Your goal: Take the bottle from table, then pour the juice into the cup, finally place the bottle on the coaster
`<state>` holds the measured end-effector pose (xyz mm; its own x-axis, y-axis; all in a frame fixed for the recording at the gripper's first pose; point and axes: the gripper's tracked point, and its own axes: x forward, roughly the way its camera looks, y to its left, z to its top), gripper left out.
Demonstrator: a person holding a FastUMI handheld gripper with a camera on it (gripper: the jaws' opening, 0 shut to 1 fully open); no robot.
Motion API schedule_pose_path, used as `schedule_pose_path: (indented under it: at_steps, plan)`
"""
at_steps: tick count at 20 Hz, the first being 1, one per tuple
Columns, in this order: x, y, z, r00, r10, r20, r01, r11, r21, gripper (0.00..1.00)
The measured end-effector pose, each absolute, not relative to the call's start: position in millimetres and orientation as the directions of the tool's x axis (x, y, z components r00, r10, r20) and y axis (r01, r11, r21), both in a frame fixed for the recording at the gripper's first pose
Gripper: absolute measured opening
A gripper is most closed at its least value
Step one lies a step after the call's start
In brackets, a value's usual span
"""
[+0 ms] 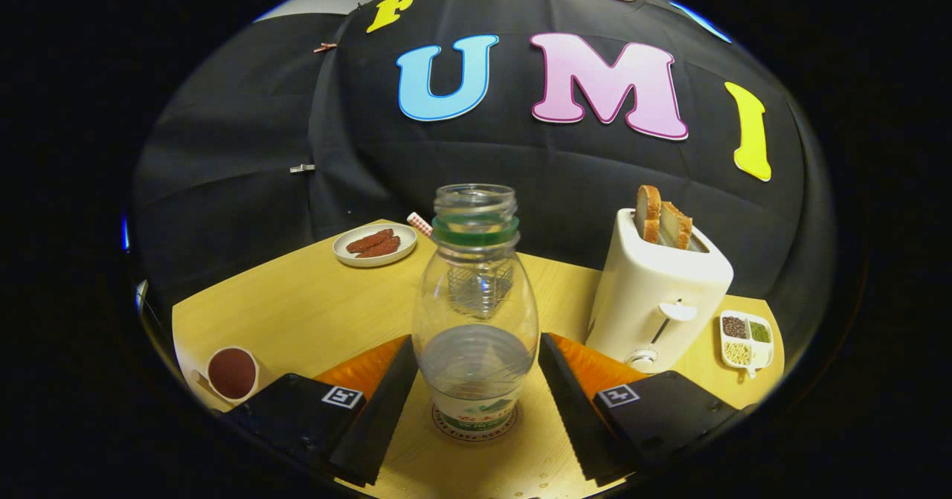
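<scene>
1. I'm looking along the gripper (476, 387) and its two fingers (379, 410) are sitting spread apart, one on each side of the bottle (476, 313). They're flanking the lower body closely, but I honestly can't tell whether both pads are pressing on the plastic or just hanging right beside it.

2. The bottle is standing upright between the fingers, clear plastic, no cap on, with a green ring around the neck. I'm seeing a small amount of liquid sitting in the lower part and a label near the base.

3. Its base is resting on a round printed coaster (474, 426), which is peeking out just under and in front of the bottle, between the fingertips, on the wooden table (312, 313).

4. Off to the left, just beside the left finger's body, a cup (232, 372) is lying tipped toward me with dark reddish stuff showing inside.

5. To the right, beyond the right finger, a cream toaster (658, 291) is standing with two bread slices (662, 220) poking out of the top.

6. Further right of the toaster, a little divided dish (746, 339) is holding seeds or grains in separate compartments.

7. Beyond the bottle to the left, near the table's far edge, a small plate (374, 245) is carrying a couple of brown pieces.
</scene>
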<state>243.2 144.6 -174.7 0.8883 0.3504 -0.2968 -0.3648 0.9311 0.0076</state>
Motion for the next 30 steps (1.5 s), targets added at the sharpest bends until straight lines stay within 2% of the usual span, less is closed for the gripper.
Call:
schedule_pose_path:
  at_steps: [7, 14, 20, 23, 30]
  plan:
    - [206, 141, -151, 0.893, 0.356, -0.275, -0.383, 0.923, -0.049, 0.98]
    - [163, 91, -106, 0.923, 0.302, -0.239, -0.32, 0.946, -0.04, 0.98]
    - [98, 42, -62, 0.958, 0.168, -0.233, -0.163, 0.986, 0.043, 0.98]
    - [66, 21, -38, 0.975, 0.055, -0.215, -0.046, 0.998, 0.044, 0.98]
    - [-2, -5, 9, 0.979, -0.124, -0.165, 0.132, 0.991, 0.038, 0.97]
